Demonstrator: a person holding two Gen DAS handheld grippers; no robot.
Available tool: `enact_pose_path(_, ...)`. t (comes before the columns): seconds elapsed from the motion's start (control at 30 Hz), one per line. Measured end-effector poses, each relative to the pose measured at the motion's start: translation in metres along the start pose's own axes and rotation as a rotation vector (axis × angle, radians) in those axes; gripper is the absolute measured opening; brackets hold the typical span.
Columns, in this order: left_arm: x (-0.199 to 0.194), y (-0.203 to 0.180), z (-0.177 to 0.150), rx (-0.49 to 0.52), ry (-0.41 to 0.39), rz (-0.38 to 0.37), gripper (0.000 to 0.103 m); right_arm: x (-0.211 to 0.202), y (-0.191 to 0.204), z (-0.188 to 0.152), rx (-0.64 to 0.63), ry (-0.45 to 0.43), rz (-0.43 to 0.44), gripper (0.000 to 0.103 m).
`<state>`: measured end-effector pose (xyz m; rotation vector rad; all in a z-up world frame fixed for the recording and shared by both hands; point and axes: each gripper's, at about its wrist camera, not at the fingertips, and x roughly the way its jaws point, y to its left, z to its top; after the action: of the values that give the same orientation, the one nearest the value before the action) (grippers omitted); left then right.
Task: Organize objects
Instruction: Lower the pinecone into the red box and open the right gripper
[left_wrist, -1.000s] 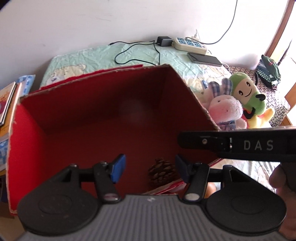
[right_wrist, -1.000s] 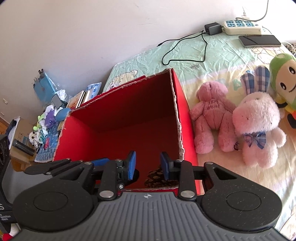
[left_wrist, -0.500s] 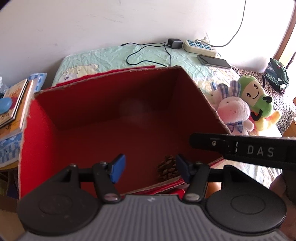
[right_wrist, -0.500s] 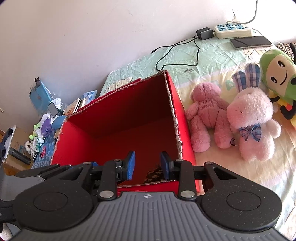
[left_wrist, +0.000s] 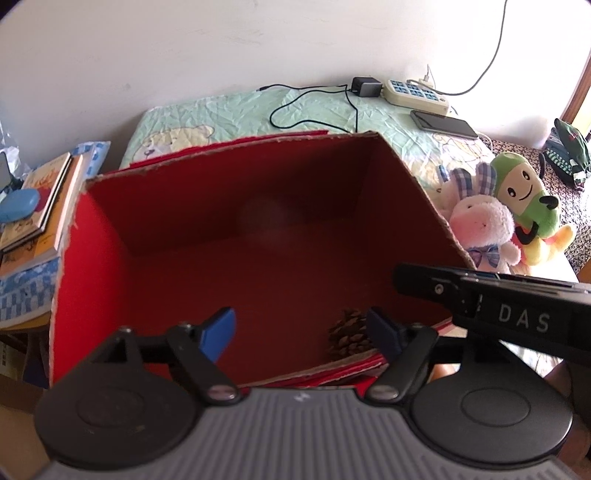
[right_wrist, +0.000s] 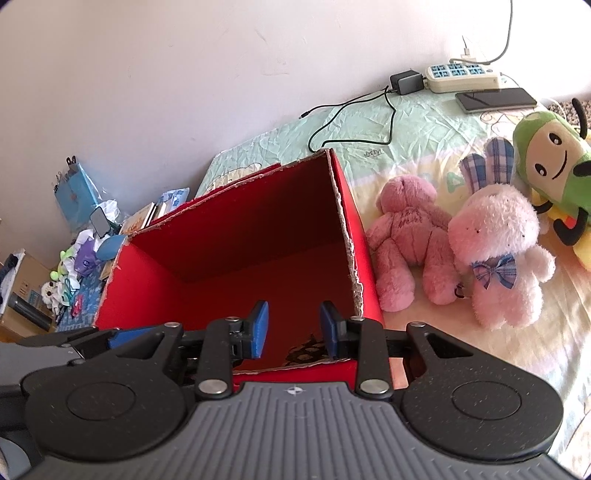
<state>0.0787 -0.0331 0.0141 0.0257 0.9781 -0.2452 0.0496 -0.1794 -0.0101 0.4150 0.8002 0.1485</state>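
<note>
Your left gripper (left_wrist: 301, 334) jaws have just been opening, nothing between; pinecone (left_wrist: 347, 336) by right pad. Right gripper (right_wrist: 293, 330) jaws part-spread, empty, over red box (right_wrist: 364, 236).

Left gripper (left_wrist: 301, 332): black linkage arms, blue pads, silver screws, ribbed grey housing, two round black discs; right gripper (right_wrist: 293, 334): the same build; its black side bar reads "DAS" in white letters.
</note>
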Motion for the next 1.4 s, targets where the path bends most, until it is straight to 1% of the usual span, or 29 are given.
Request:
enact_pose_path(0.1, 0.001, 0.003, 0.001, -0.009, 0.006, 0.001, 0.085, 0.000, 0.001, -0.001, -0.004, -0.006, -0.009, 0.032)
enact_pose_path(0.47, 0.002, 0.005, 0.000, -0.028, 0.014, 0.005, 0.091, -0.001, 0.003, -0.005, 0.011, -0.024, -0.022, 0.032)
enact_pose_path(0.7, 0.002, 0.003, 0.000, -0.036, 0.014, 0.033, 0.092, -0.003, -0.001, -0.004, 0.014, -0.018, 0.013, 0.032)
enact_pose_path(0.9, -0.001, -0.004, -0.002, -0.043, 0.005, 0.095, 0.093, -0.003, -0.006, -0.002, 0.005, 0.006, 0.065, 0.032)
enact_pose_path(1.07, -0.002, -0.012, 0.000, -0.072, 0.011, 0.137, 0.093, -0.002, -0.014, 0.005, 0.005, 0.061, 0.128, 0.032)
enact_pose_path(1.4, -0.006, -0.028, -0.005, -0.084, -0.024, 0.252, 0.093, -0.004, -0.020, 0.004, -0.014, 0.074, 0.185, 0.030)
